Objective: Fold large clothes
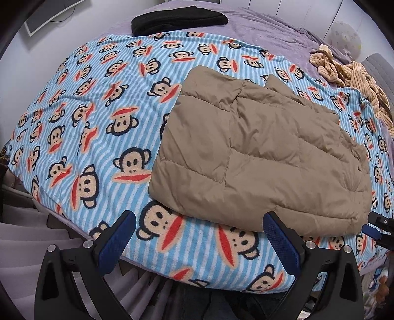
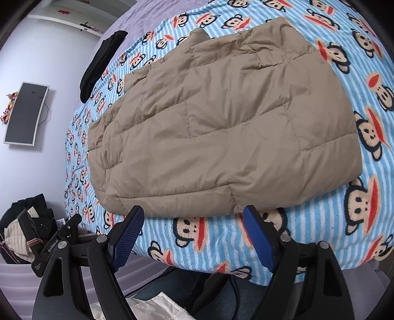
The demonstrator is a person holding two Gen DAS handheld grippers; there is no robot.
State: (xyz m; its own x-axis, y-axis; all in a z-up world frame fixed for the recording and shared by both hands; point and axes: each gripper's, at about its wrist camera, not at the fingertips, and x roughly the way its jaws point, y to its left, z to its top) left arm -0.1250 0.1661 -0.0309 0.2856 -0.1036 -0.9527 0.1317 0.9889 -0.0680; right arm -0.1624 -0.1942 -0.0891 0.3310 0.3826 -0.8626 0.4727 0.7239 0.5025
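Note:
A tan quilted puffer jacket lies folded into a thick rectangle on a blue striped monkey-print blanket. It also shows in the right wrist view. My left gripper is open and empty, just short of the jacket's near edge. My right gripper is open and empty, its blue pads just at the jacket's near edge. The right gripper shows at the edge of the left wrist view.
A folded black garment lies at the far side of the bed on a purple cover. A tan striped cloth pile sits at the right. A basket of clothes stands beside the bed, with a white garment on the floor.

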